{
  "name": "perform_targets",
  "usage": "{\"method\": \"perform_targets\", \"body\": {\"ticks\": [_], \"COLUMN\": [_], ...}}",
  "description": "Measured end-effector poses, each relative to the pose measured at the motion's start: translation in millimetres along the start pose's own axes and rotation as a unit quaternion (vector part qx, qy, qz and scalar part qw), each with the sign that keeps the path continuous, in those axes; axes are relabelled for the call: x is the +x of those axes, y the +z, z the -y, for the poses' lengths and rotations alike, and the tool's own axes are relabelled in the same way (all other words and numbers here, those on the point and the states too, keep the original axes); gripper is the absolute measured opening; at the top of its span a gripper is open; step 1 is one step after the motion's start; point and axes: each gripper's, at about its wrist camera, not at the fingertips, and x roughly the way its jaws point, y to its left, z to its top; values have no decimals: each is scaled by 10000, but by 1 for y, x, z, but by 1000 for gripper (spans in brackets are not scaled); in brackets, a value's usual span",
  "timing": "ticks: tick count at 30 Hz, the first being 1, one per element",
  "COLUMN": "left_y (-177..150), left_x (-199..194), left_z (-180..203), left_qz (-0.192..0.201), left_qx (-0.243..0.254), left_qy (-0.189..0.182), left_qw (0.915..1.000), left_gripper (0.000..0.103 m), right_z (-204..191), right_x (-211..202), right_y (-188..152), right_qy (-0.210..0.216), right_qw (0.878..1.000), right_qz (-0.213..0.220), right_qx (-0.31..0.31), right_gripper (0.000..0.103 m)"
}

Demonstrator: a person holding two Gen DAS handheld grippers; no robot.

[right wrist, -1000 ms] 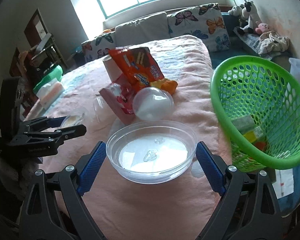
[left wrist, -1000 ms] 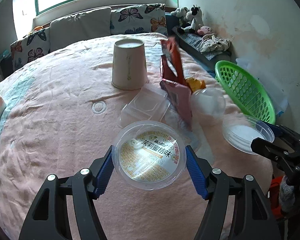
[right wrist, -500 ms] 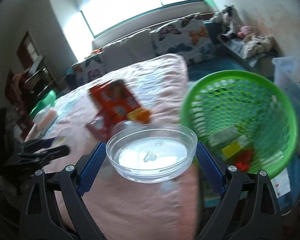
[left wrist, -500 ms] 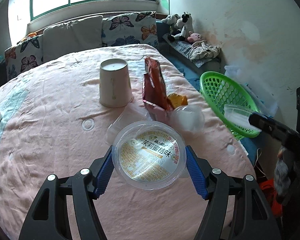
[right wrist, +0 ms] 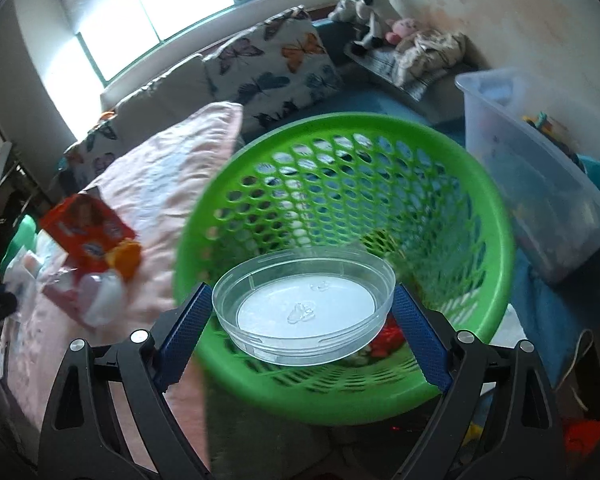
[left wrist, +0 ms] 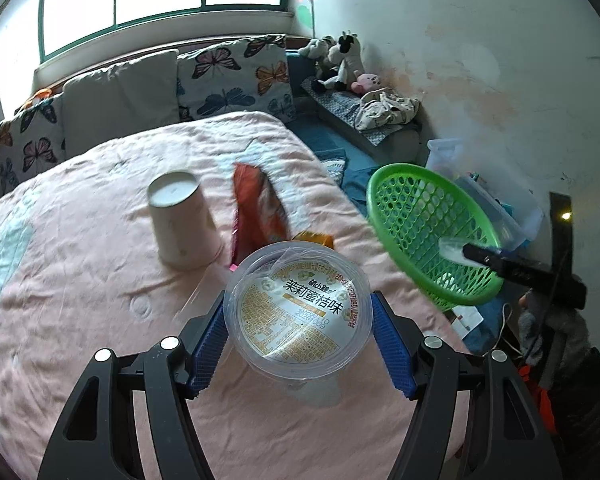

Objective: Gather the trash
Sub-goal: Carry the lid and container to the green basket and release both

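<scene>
The left gripper (left wrist: 299, 338) clamps a clear round tub (left wrist: 298, 314) with a peeled yellow-and-white printed seal, above the pink bedspread (left wrist: 80, 280). The right gripper (right wrist: 303, 312) has a shallow, clear plastic lid (right wrist: 303, 312) between its blue pads, over the mouth of the green basket (right wrist: 496, 216). Its jaws stand wide. An upturned paper cup (left wrist: 182, 220) and an orange snack bag (left wrist: 258, 208) lie beyond.
</scene>
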Motion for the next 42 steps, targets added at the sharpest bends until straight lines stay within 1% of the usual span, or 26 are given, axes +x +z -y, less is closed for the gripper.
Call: {"method": "perform_targets", "body": {"ticks": [4,9,15,21,24,27,30,35,37,39,42], "left_y": [16,33,52,67,71,72,72,69,68,67,64], "left_x": [8,19,36,62,75,91,109,137,145,150,152], "left_z": [12,28,55,89,106,126,145,165,170,174,173], "left_qz": [13,3,-19,-145,-239,-379,-551,-838,-917,-965,-972], "left_qx": [100,239,476,699,797,899,994,1001,993,954,910], "left_qy": [-22,-96,-194,-364,-504,-655,-714,-859,-912,-957,-1038], "left_qw": [9999,9997,9987,9968,9953,9931,9910,9877,9866,9861,9856], "left_gripper": [66,66,66,66,66,66,66,66,68,76,77], "right_z": [12,21,26,30,32,35,37,42,45,48,50], "right_x": [15,20,-1,-41,-57,-68,-77,-86,-88,-87,-87], "right_y": [-3,-4,-6,-14,-20,-27,-32,-42,-44,-45,-48], "right_qy": [-75,-86,-169,-249,-306,-258,-261,-246,-247,-219,-190], "right_qw": [9998,9997,9996,9982,9973,9967,9963,9960,9957,9958,9958], "right_qz": [-125,-113,146,529,662,748,791,816,823,792,765], "right_qx": [93,188,144,90,76,158,200,285,337,402,472], "right_gripper": [91,92,92,92,92,92,92,92,92,92,92]}}
